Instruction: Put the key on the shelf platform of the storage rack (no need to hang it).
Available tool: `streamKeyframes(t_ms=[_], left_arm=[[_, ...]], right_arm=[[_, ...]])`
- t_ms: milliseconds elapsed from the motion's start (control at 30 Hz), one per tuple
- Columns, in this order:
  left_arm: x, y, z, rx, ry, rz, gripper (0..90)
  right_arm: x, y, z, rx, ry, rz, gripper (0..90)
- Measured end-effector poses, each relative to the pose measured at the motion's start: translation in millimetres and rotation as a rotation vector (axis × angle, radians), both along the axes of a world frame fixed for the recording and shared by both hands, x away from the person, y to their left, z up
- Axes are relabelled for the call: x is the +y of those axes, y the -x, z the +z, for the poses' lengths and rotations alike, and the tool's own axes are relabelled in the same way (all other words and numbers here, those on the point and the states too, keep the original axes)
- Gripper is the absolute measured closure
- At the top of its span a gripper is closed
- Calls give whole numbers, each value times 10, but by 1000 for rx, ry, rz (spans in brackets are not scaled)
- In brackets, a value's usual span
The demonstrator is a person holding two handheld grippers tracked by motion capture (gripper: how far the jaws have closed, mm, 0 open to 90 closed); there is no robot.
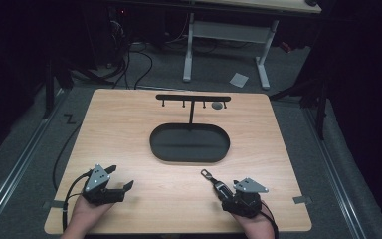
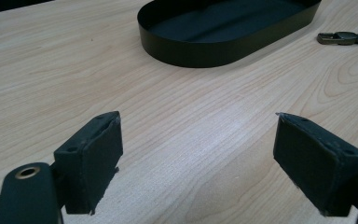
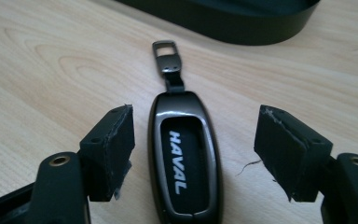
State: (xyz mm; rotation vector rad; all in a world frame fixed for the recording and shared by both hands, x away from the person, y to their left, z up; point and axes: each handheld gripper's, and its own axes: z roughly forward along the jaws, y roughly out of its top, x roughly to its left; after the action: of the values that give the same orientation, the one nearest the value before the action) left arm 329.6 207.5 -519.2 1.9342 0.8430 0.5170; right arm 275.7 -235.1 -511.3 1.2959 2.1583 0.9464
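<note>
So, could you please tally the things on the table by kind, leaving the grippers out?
Car key fob in a dark case marked HAVAL, with a strap and metal clasp: 1
Black oval tray: 1
Black T-shaped hook rack standing at the tray's far edge: 1
Small grey round thing by the rack's right end, too small to identify: 1
Total: 4

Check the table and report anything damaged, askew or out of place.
The right tongs have frayed pads: torn edges, with a loose thread trailing onto the table. The key fob lies flat on the wood between the open jaws, outside the black tray and off the hook rack. Nothing is spilled.
</note>
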Motion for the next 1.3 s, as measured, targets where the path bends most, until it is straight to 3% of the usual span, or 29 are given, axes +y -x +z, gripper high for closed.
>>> streamKeyframes(t_ms=[167,433,967,1300], left_arm=[[2,3,5,-11,2,0,161],[0,2,1,-8,-2,-5,161],[-4,-2,-4,-3,-7,-8,161],[-1,4,2,-6,-4,-7,161]], right_arm=[[21,-24,-68,52,13,16,283],[-13,-67,-91,98,6,24,261],[10,-83,-103,112,52,47,468],[27,-93,-86,123,66,49,482]])
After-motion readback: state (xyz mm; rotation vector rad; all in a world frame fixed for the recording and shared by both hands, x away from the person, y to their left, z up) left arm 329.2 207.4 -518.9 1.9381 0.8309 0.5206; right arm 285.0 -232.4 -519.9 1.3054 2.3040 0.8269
